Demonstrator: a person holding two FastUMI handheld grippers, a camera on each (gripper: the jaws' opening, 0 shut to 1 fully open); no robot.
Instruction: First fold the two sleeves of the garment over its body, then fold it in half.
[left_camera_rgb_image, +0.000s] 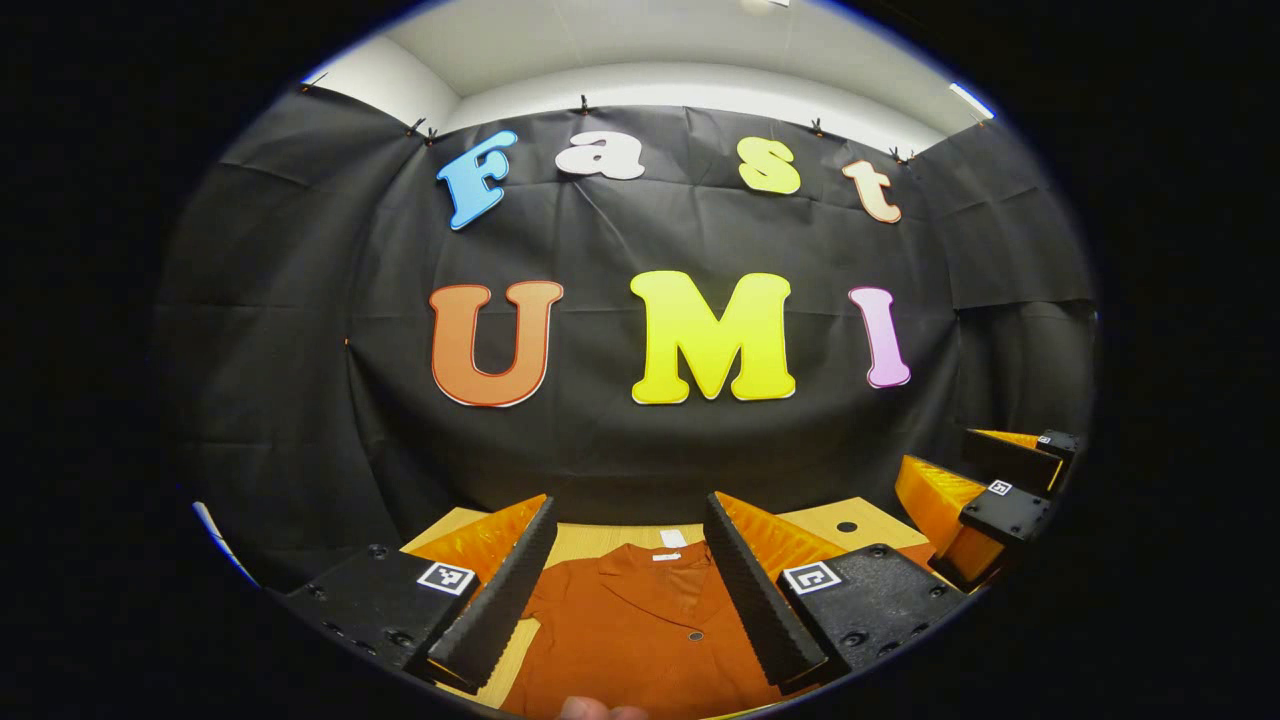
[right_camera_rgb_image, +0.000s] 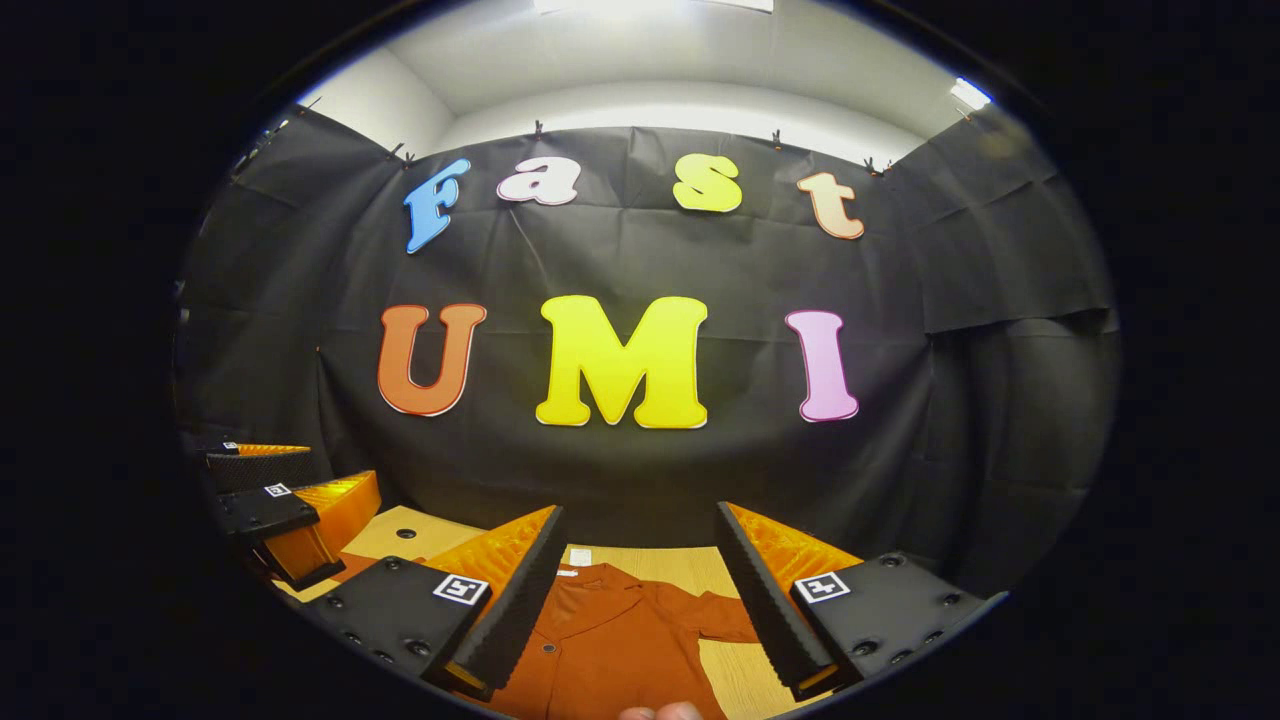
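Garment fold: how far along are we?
Nothing looks done: the rust-orange shirt lies flat on the wooden table, a sleeve spread sideways. Both grippers, left and right, hover open, empty. Both sleeve folds and the halving remain.

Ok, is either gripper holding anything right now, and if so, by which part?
Nothing is held. The left gripper and the right gripper are both open above the rust-orange shirt, which lies flat on the wooden table.

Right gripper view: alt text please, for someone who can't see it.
A rust-orange shirt lies flat on a wooden table, collar toward the black cloth wall, framed between the open right gripper. The left gripper hangs apart at the left edge.
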